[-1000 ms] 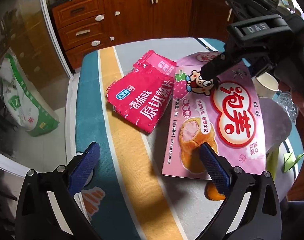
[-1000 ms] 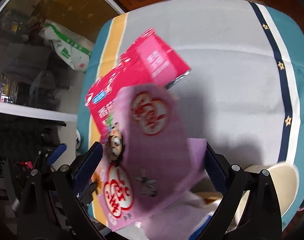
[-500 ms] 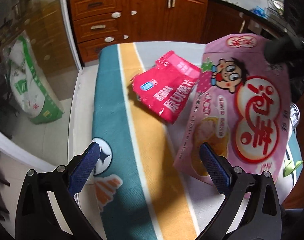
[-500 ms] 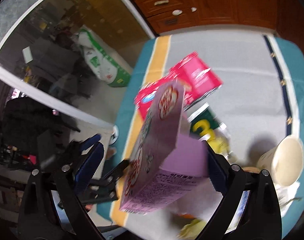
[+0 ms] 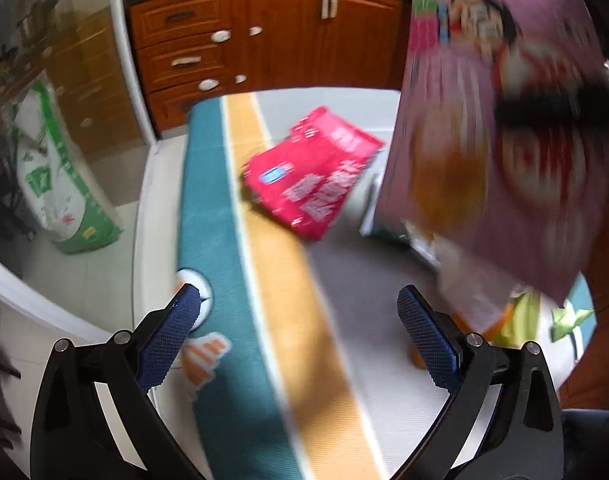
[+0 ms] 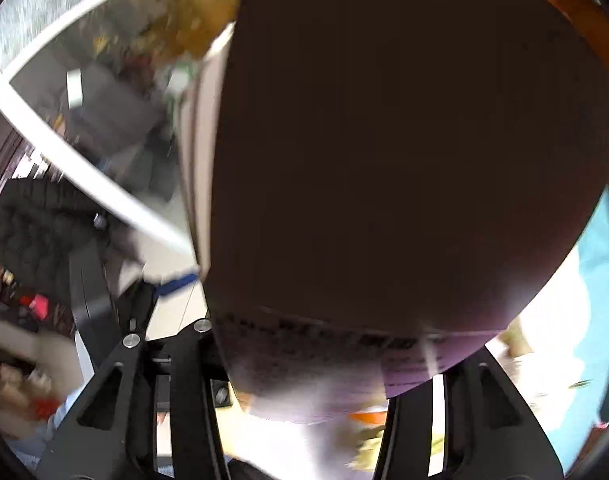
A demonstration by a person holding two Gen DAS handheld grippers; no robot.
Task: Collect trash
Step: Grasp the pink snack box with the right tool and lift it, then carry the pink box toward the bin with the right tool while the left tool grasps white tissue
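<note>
A pink snack box (image 5: 492, 128) hangs tilted above the table at the right, blurred. One black finger (image 5: 560, 112) of my right gripper crosses its face. In the right wrist view the box's dark side (image 6: 404, 160) fills the picture between the gripper's fingers (image 6: 184, 380), whose tips are hidden; the jaws are closing on the box. My left gripper (image 5: 298, 300) stands open above the striped tablecloth (image 5: 224, 248), holding nothing. A red snack bag (image 5: 316, 176) lies flat on the cloth, beyond the left gripper.
More wrappers lie under the raised box: a dark green packet (image 5: 384, 232), yellow-green scraps (image 5: 524, 312) and something orange (image 5: 418, 356). A green and white sack (image 5: 56, 184) stands on the floor at left. Wooden cabinets (image 5: 264, 40) close off the far side.
The pink box has risen off the table and tipped up on edge with the right gripper, now blocking most of the right wrist view. The left gripper drifted slightly and stayed open.
</note>
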